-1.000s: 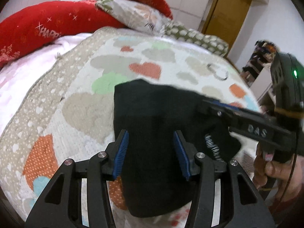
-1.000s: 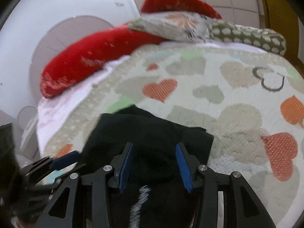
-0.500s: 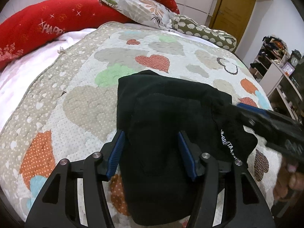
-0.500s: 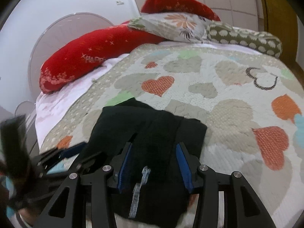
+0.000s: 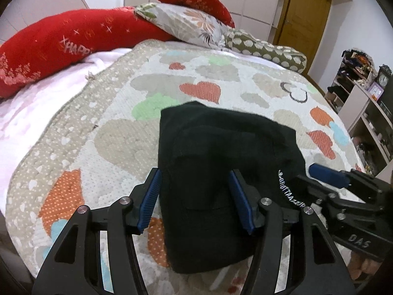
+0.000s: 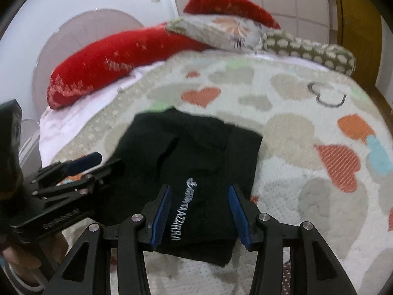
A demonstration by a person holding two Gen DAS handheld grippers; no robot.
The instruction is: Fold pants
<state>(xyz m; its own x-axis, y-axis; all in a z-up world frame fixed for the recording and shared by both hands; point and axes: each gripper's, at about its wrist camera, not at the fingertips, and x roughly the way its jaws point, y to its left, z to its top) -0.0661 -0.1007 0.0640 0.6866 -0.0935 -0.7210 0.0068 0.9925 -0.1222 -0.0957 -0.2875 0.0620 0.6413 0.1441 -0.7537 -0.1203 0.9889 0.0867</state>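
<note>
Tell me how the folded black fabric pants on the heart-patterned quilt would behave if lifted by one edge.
The folded black fabric pants would probably sag and unfold: the layers lie soft and loose, with uneven edges. They look light, hardly denting the heart-patterned quilt. The knit-looking surface should grip rather than slip.

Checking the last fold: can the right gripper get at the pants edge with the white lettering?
Probably yes. The right gripper is open above the folded black pants, lettering between its fingers, nothing over it. The left gripper sits off to the side.
</note>
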